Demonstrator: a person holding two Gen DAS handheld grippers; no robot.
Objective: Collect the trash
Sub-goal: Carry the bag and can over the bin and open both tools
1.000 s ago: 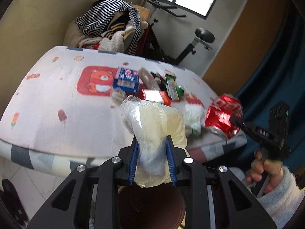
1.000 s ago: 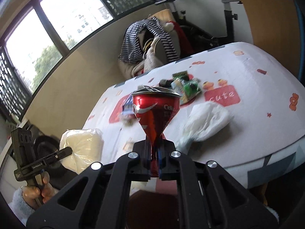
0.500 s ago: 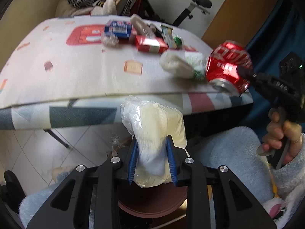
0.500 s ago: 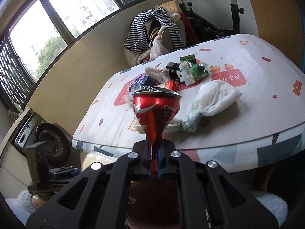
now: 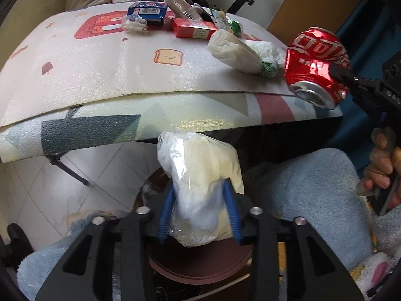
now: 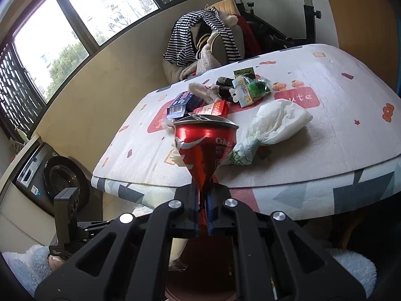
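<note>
Below the table's near edge, the left gripper (image 5: 199, 209) hangs over a dark round bin (image 5: 200, 266) on the floor, its jaws spreading with a pale plastic bag (image 5: 200, 175) between the blue pads, which touch its sides. Off to the side, the right gripper (image 6: 204, 209) has its jaws pressed together on the squashed end of a crushed red can (image 6: 204, 145). On the table (image 5: 100, 70) lie a white bag (image 5: 235, 50), a red box (image 5: 193, 28) and a blue box (image 5: 147, 11).

The left gripper (image 5: 199, 209) has dropped below the table (image 5: 100, 123), jaws opening around the bag (image 5: 200, 175).
</note>
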